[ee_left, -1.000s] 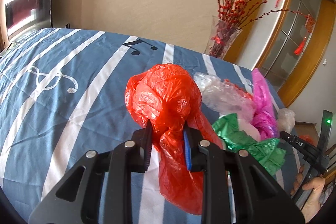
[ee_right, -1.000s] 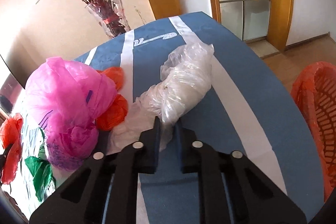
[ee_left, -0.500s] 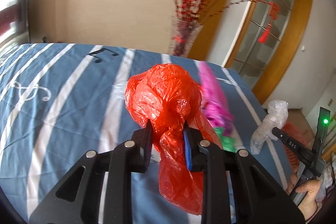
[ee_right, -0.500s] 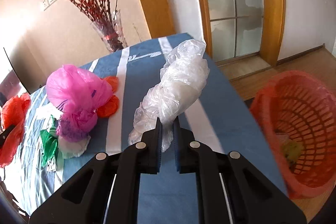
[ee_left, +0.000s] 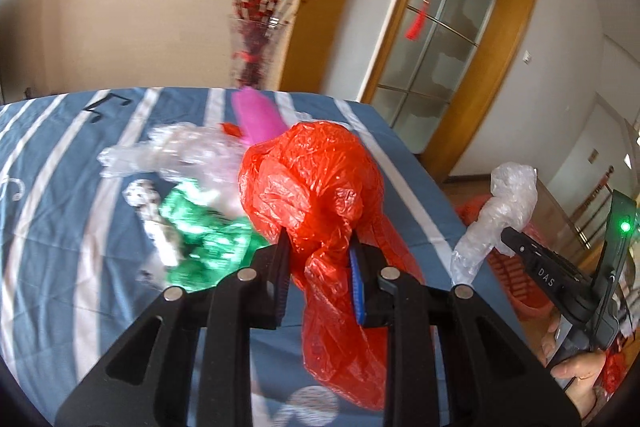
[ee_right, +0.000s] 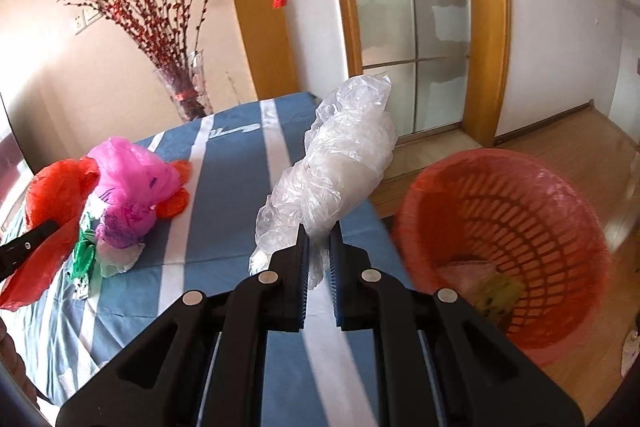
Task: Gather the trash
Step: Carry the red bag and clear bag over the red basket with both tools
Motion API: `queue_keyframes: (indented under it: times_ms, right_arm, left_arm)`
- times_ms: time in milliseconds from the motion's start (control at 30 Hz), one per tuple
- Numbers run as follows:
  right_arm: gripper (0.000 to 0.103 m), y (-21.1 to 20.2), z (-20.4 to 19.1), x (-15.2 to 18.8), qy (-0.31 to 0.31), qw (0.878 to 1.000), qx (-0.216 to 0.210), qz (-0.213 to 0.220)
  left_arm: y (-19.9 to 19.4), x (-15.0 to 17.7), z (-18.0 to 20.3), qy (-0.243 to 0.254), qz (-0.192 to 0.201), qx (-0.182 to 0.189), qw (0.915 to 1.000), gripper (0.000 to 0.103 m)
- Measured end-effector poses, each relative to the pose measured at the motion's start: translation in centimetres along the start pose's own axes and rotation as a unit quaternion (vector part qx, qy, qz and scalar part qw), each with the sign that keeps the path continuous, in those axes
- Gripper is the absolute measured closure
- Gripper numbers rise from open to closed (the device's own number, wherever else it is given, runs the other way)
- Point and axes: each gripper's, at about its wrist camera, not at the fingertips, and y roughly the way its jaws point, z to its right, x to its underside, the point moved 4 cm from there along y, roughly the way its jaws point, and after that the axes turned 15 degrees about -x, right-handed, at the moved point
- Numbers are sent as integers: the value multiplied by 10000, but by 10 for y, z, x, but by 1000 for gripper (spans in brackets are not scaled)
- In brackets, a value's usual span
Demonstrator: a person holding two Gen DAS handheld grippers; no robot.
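Observation:
My left gripper (ee_left: 318, 247) is shut on the neck of a crumpled red plastic bag (ee_left: 316, 179), lifted above the blue striped table (ee_left: 60, 195). My right gripper (ee_right: 319, 241) is shut on a clear plastic bag (ee_right: 344, 163), held up near the table's right edge. That clear plastic bag (ee_left: 500, 207) and the right gripper show at the right of the left wrist view. The red bag (ee_right: 52, 195) appears at the left of the right wrist view. An orange-red slatted basket (ee_right: 560, 227) stands on the floor to the right, with some trash at its bottom.
On the table lie a pink bag (ee_right: 128, 179), a green bag (ee_left: 200, 227), a clear bag (ee_left: 180, 151) and small orange pieces (ee_right: 176, 199). A glass vase with red branches (ee_right: 186, 95) stands at the table's far edge. A glass door (ee_right: 412, 27) lies beyond.
Both grippers have swung to the right with their bags and risen a little. The basket has come into full view on the right. The trash pile has slid to the left.

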Motion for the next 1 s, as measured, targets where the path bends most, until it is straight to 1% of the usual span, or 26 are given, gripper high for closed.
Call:
queue_keyframes:
  times_ms: [100,300,500,733,1000]
  right_arm:
    - [93,-11,10,1,1,9999,122,85]
    - [93,-30,36,2,110,9989,387,244]
    - [93,-43,61,4,269,9972,598,356]
    - [93,-56,90,4,389,9943,873,474]
    - [93,-66,120,6,607,9907,1079,559]
  left_arm:
    - [0,4,19,91,-40,119,9999,78]
    - [7,9,63,253,-156,475,9984,78]
    - [15,13,104,424,-281,845,9951,78]
    - [29,13,142,597,-404,1125,9910,78]
    - [39,21,186,836,-530,1393,9853,78]
